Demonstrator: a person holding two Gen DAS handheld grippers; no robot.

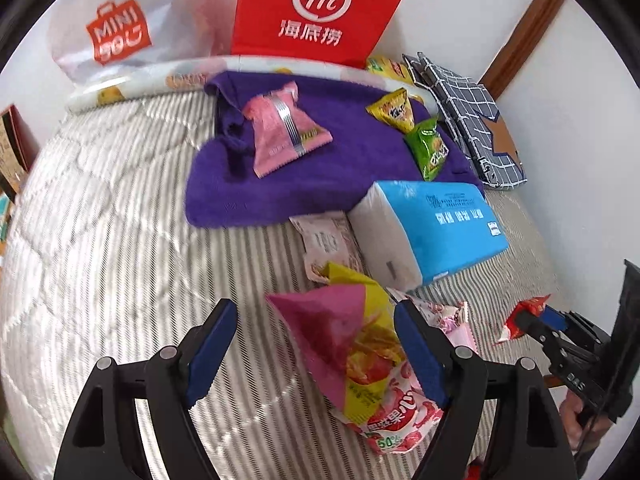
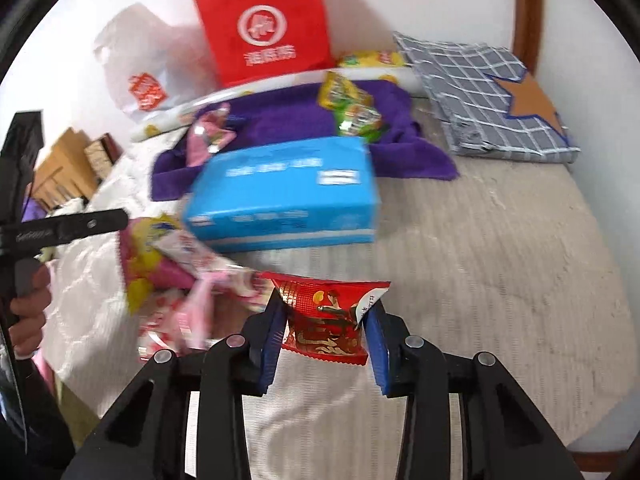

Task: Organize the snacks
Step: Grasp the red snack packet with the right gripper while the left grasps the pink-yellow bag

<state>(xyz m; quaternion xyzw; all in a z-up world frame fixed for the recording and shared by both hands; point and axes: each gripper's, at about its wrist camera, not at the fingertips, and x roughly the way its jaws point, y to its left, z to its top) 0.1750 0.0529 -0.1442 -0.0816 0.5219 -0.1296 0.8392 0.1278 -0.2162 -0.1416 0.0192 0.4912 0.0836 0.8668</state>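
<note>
On the bed, left wrist view: left hand-held gripper [image 1: 316,344] stands wide, jaws apart, w/ a pink-and-yellow snack bag [image 1: 360,352] lying on the striped quilt [image 1: 120,240] between the pads; right pad looks just at the bag's edge, left pad well clear, so no grip. Far of it, a blue tissue pack [image 1: 432,228] rests partly on a pale flat packet [image 1: 328,244]. Purple towel [image 1: 312,160] lies farther back, carrying a pink packet [image 1: 284,128], a yellow triangular snack [image 1: 394,110] and a green snack bag [image 1: 430,148]. Red paper bag [image 1: 316,12] and white shopping bag [image 1: 120,32] stand against the far wall. Grey checked cloth [image 1: 468,120] far right. Right edge: right hand-held gripper [image 1: 538,320] w/ a red packet [image 1: 520,316] at its tips.

Right wrist view: right hand-held gripper [image 2: 326,332] narrow, pads pressed on both sides of the red packet [image 2: 332,320], which sits off the quilt [image 2: 500,280] btwn the fingers. Blue tissue pack [image 2: 280,196] just far of it; purple towel [image 2: 288,120] beyond. Pink-and-yellow snack bag [image 2: 152,264] near left, blurred. Left edge: a hand [image 2: 28,312] on the other tool's grip. Red paper bag [image 2: 268,24] at far wall.
</note>
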